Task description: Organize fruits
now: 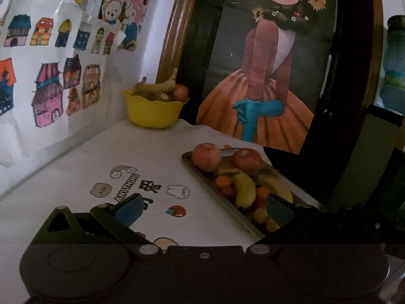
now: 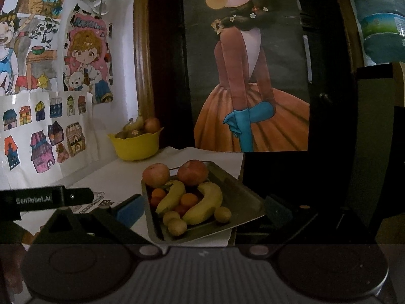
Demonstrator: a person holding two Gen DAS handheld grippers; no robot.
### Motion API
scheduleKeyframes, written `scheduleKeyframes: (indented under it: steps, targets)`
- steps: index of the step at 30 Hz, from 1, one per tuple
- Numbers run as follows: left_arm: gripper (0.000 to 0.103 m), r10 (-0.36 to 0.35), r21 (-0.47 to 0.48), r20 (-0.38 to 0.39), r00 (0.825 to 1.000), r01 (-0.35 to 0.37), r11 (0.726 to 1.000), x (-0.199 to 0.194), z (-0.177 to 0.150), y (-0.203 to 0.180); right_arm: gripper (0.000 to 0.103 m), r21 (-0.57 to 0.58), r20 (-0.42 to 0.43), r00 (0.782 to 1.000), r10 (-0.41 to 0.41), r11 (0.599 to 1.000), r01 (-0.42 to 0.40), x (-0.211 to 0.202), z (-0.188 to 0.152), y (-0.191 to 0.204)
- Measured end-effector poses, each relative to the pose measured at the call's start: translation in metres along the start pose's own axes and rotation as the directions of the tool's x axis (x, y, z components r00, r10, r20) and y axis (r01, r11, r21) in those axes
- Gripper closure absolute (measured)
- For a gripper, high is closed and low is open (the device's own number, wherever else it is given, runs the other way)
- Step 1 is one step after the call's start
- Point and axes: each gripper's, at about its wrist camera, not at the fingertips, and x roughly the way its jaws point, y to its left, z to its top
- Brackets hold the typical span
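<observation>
Dim, soft-focus fisheye views; the white walls at left are brightest; edges bend and darken into black corners.

The tray (image 2: 240,192) looks like dull grey metal with a soft sheen on its bare floor. The bowl (image 2: 136,147) at the far left is smooth yellow plastic, slightly glossy. The counter (image 1: 76,172) is covered with a matt white sheet printed with cartoons. The frame (image 1: 174,30) behind is polished brown wood. The wall drawings (image 2: 45,131) are on paper. The fingers (image 2: 130,210) carry matt blue pads on black plastic.
</observation>
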Motion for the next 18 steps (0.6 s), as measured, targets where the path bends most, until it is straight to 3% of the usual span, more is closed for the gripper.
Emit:
scheduleKeyframes:
  steps: [18]
  targets:
    - [0.001,0.067,-0.054,0.061,0.996,-0.064,0.996,-0.026,-0.019,0.031,0.000,0.046,0.030,0.997,-0.070,0.997,0.069,-0.016,-0.017,0.018]
